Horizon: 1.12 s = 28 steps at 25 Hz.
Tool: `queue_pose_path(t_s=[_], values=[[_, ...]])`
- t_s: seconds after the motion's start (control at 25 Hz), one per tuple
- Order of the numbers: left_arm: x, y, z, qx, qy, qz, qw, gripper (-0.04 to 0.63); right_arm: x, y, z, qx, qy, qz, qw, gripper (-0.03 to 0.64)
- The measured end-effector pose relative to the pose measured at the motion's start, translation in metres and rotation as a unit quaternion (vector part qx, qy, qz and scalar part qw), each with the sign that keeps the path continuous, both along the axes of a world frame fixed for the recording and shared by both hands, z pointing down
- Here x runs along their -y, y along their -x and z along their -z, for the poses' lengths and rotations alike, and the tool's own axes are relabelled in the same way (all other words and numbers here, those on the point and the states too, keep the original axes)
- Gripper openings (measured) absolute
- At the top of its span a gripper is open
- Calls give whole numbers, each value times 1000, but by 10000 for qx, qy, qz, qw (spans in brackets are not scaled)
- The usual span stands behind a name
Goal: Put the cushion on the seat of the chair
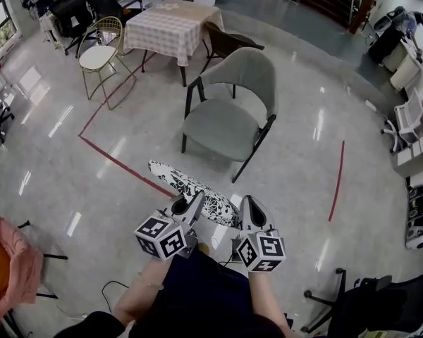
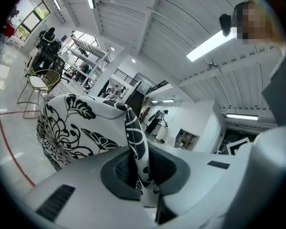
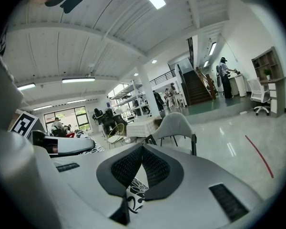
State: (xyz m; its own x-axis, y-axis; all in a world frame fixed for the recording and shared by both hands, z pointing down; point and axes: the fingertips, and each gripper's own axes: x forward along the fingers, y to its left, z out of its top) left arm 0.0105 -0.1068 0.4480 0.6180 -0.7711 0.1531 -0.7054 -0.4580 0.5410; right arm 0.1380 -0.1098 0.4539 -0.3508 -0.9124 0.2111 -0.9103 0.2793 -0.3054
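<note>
Nearest the lens, the left gripper (image 1: 194, 203) and the right gripper (image 1: 249, 206) were each clamped tight on the near edge of the black-and-white patterned cushion (image 1: 190, 187), with a fold of its fabric pinched between each pair of jaws. The cushion hung above the floor (image 1: 92, 189), in front of the grey chair (image 1: 234, 83) and well apart from its seat (image 1: 217, 125).
</note>
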Motion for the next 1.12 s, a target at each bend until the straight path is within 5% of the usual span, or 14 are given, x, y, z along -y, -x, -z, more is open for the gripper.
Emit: queue_pose_path(t_s=[0.52,1.12], values=[[43,-11,-7,21,153,-34,9999,26,43,-9,-1,-2,61,-40,10000,17],[180,-24,-12,101,215,-207,9995,26,156,-12,-2,-137,204,-3,9997,15]])
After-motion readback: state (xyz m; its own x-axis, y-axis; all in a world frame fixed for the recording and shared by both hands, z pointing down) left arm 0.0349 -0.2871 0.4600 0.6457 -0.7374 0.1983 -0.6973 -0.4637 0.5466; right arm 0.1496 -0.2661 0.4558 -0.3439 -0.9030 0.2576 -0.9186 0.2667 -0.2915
